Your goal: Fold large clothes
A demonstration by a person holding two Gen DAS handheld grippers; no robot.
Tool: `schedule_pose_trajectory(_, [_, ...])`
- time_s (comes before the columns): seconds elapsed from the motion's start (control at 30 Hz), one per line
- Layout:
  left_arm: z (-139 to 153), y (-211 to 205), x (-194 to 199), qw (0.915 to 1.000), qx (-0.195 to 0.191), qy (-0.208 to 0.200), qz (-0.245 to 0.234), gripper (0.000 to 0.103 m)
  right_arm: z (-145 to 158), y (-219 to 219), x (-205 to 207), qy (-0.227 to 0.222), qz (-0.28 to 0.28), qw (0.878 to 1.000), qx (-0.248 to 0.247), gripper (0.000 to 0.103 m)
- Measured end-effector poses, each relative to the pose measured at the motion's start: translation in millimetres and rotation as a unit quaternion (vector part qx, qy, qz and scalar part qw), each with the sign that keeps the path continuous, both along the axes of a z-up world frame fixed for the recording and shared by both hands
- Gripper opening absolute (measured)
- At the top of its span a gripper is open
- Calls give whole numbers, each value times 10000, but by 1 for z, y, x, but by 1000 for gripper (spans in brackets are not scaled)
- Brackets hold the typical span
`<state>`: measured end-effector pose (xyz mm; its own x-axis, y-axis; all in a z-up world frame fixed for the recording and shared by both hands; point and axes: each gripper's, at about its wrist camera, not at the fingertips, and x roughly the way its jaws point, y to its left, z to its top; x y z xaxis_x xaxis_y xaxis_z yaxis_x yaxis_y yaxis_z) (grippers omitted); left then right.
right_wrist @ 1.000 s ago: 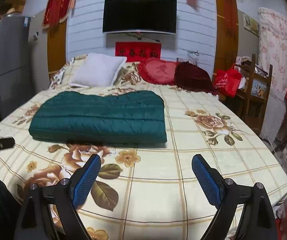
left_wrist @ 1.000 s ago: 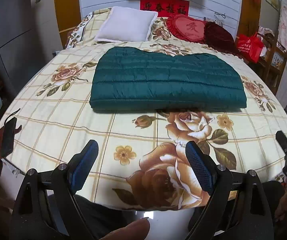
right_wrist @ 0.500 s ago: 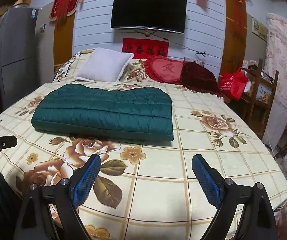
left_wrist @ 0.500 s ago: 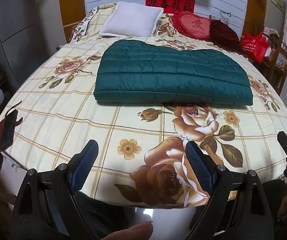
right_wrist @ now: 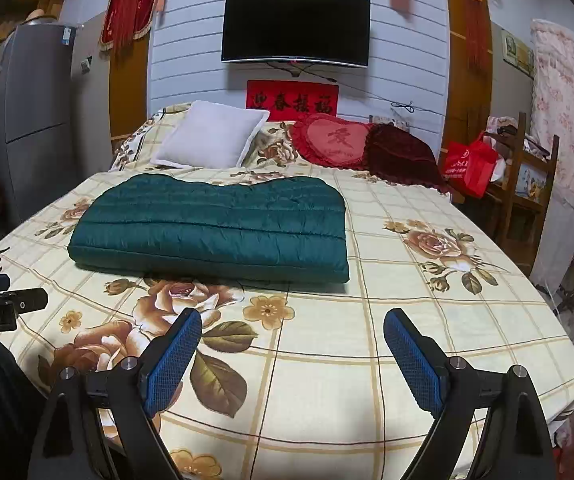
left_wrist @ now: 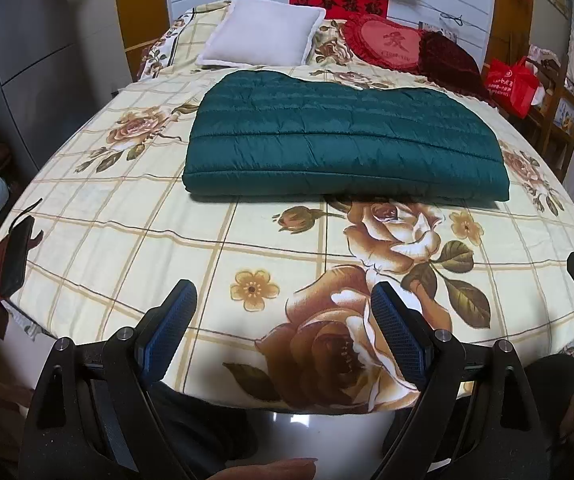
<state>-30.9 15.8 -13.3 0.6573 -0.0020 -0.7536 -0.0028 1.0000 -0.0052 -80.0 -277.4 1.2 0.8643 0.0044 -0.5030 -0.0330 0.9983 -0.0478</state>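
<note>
A dark green quilted garment [left_wrist: 343, 148] lies folded into a thick, flat rectangle on the bed [left_wrist: 127, 216], across the middle of the floral checked bedspread. Its near edge is straight and stacked in layers; its far edge curves in two soft humps. A printed rose [left_wrist: 391, 228] on the spread sits just in front of that near edge, partly tucked under it.

Beyond the garment, at the head of the bed, a white pillow [left_wrist: 263, 32] leans beside a red heart-shaped cushion [left_wrist: 387, 44] and a dark maroon cushion [left_wrist: 447, 56]. On the wall above hang a red banner with characters [right_wrist: 293, 101] and a black television [right_wrist: 296, 30]. A grey refrigerator [right_wrist: 35, 120] stands to the left of the bed, and a red bag [right_wrist: 469, 164] rests on a wooden chair [right_wrist: 527, 184] to the right.

The left hand-held gripper [left_wrist: 283, 332] hovers over the foot of the bed, its blue-padded fingers [left_wrist: 171, 328] spread wide with nothing between them, well apart from the garment. The right hand-held gripper [right_wrist: 293, 356] is likewise spread wide and empty, above the bedspread near the foot, with the garment ahead and to its left. In the right wrist view the left tool's body shows at the left edge; in the left wrist view the right tool's tip shows at the right edge.
</note>
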Motion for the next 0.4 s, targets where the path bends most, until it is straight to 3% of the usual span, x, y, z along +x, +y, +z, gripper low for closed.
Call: schedule_pose_trajectory(0.4, [-6,-2,-2,10000,29,-1,-23,89,1,-1,-1,-30,6,10000,23,91])
